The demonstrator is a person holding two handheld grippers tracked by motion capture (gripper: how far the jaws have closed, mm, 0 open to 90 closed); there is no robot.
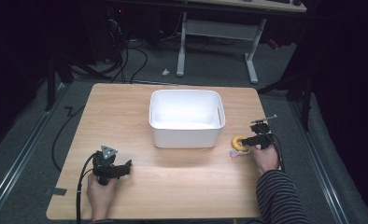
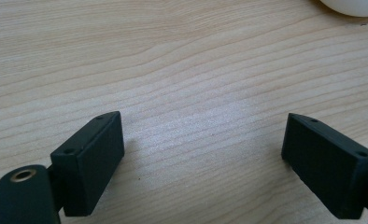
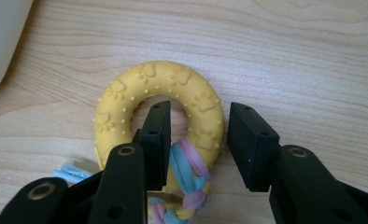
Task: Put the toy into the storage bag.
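So the big wooden desk (image 1: 173, 186) has a white bin (image 1: 187, 117) sitting in the middle, looks empty from the high view. The left hand-held gripper (image 1: 126, 167) just sits low over bare wood at the near left, jaws spread wide with nothing between them, so no worries there.

The risk is all on the right. The yellow ring toy (image 3: 159, 105) with the paw prints lies flat on the desk just right of the bin, and the right hand-held gripper (image 3: 195, 140) straddles its band: one jaw down in the hole, the other outside. There's still a sliver of gap on the outer side, so I'd say it isn't pinching yet.

Stuff that could go wrong, I reckon:
- bumpy rubber squirts sideways when the jaws close
- a shallow bite near the edge lets the ring swing and drop before reaching the bin
- the pastel braided rope (image 3: 189, 175) knotted on right at the jaws gets caught in the pinch, making the hold soft
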